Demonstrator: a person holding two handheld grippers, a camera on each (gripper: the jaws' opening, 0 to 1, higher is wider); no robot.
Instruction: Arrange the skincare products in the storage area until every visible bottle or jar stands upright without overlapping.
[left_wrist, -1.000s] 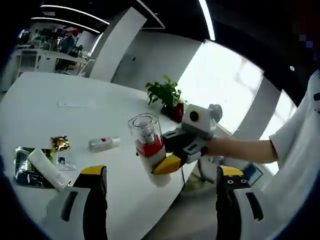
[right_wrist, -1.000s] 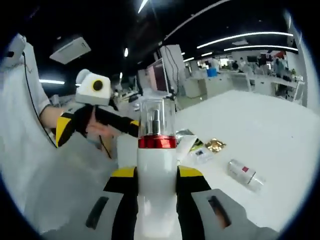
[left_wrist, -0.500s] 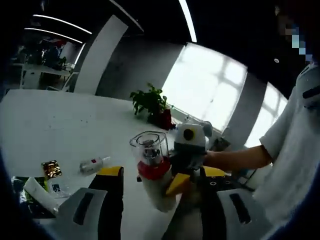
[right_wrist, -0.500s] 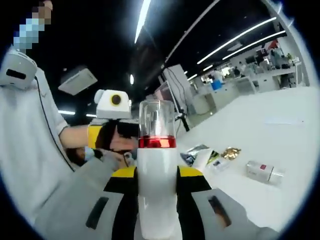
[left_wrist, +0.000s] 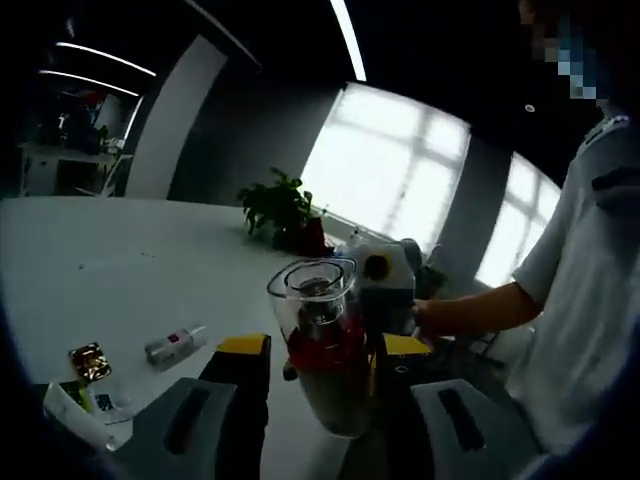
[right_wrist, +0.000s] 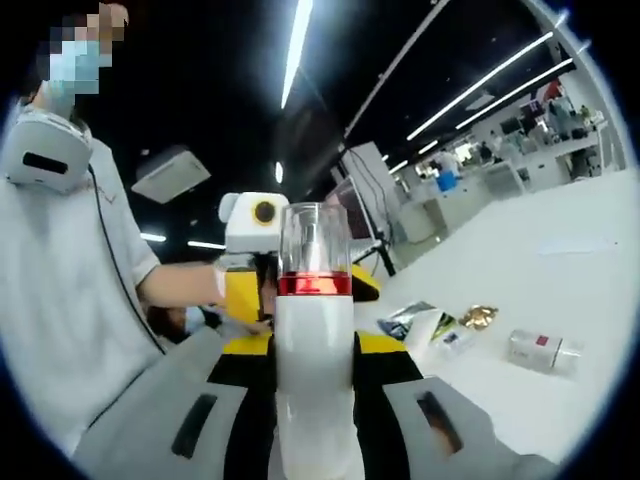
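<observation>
A white pump bottle (right_wrist: 314, 350) with a red band and a clear cap stands upright between the jaws of my right gripper (right_wrist: 315, 345), which is shut on its body. It is held in the air, off the white table (right_wrist: 560, 270). In the left gripper view the same bottle (left_wrist: 322, 350) sits between the two yellow-tipped jaws of my left gripper (left_wrist: 325, 345), which stands open around it. I cannot tell whether those jaws touch it. A small clear bottle (left_wrist: 175, 345) with a red label lies on its side on the table. A white tube (left_wrist: 75, 420) lies flat near the edge.
A gold sachet (left_wrist: 88, 360) and a dark green packet (right_wrist: 400, 315) lie by the tube. A potted plant (left_wrist: 285, 210) stands at the far side of the table (left_wrist: 100, 260). A person in a white shirt (left_wrist: 590, 300) stands close behind the grippers.
The two grippers have come together: the bottle was off to the right of the left gripper's jaws and now stands between them. Both views have tilted upward.
</observation>
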